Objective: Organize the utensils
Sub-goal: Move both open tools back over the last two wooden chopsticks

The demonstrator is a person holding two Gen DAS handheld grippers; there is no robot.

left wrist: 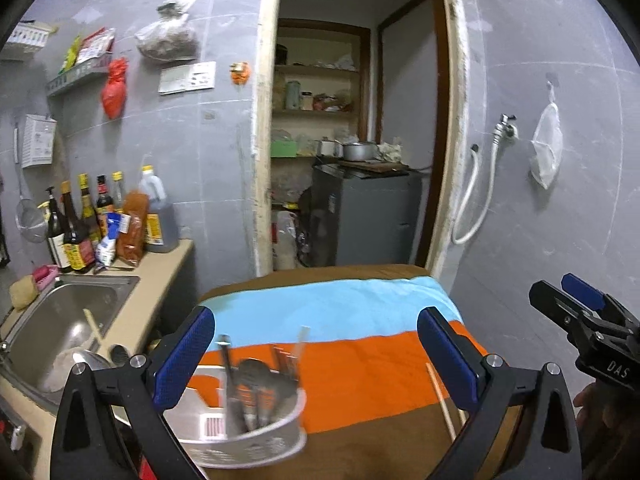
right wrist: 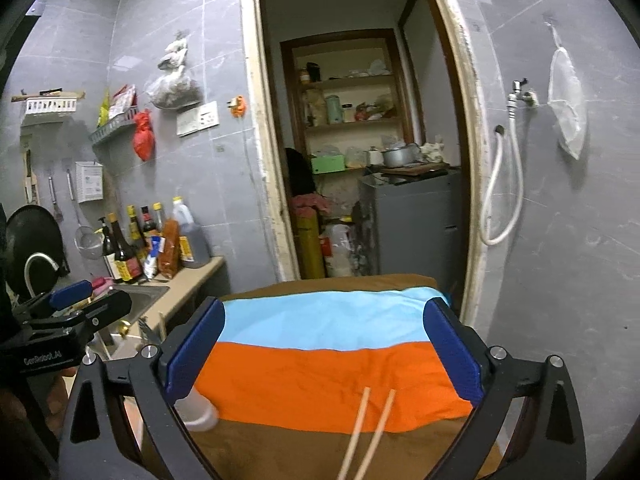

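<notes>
While most of the cutlery already stands in the white holder [left wrist: 256, 436] at the near left corner of the striped cloth [left wrist: 340, 312], we judge the job close to its end but not finished. From the left wrist view we make out dark handles and what look like spoons upright in it, though blur hides which is which. Two pale chopsticks [right wrist: 368, 432] lie loose on the orange and brown bands, side by side and well apart from the holder — these are what we reckon is left. Our left gripper [left wrist: 316, 356] hangs over the holder with its blue pads spread wide and nothing between them; our right gripper [right wrist: 324, 352] hovers above the chopsticks, likewise spread and empty — neither touches anything. Whether other utensils wait outside the views, we cannot tell
</notes>
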